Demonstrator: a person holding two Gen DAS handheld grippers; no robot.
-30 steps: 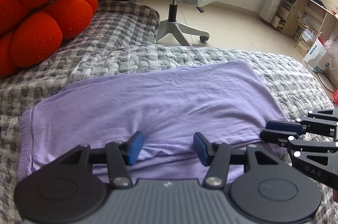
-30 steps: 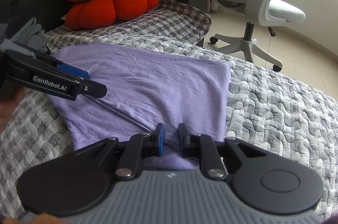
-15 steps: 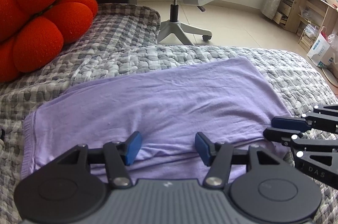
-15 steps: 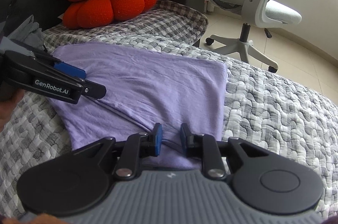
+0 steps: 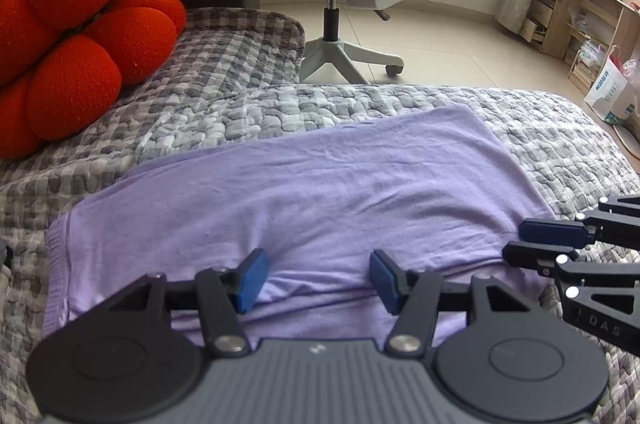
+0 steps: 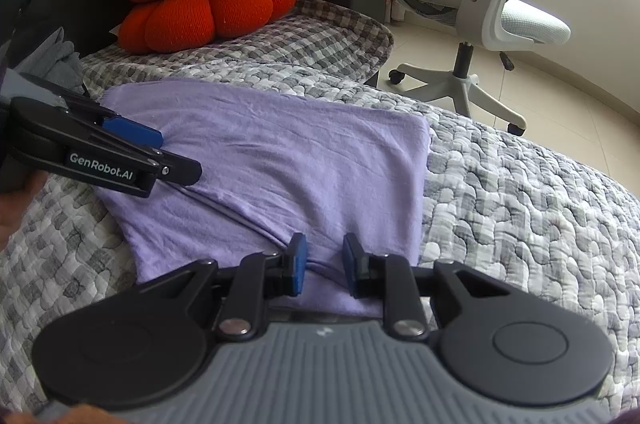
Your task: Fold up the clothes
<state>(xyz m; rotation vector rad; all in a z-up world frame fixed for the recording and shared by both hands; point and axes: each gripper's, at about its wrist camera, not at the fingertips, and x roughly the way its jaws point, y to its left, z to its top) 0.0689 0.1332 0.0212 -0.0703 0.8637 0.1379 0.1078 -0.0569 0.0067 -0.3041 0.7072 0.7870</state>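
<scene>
Your left gripper (image 5: 314, 278) stands open over the near edge of the folded lilac knit garment (image 5: 304, 199), which lies flat on the grey quilted bedspread (image 5: 260, 115). Your right gripper (image 6: 323, 264), narrowly parted, pinches nothing; closing there could bunch the layered hem and spoil the fold.

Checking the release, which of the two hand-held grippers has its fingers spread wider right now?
The left hand-held gripper: its blue pads gape wide over the purple garment. The right hand-held gripper shows only a narrow gap.
</scene>
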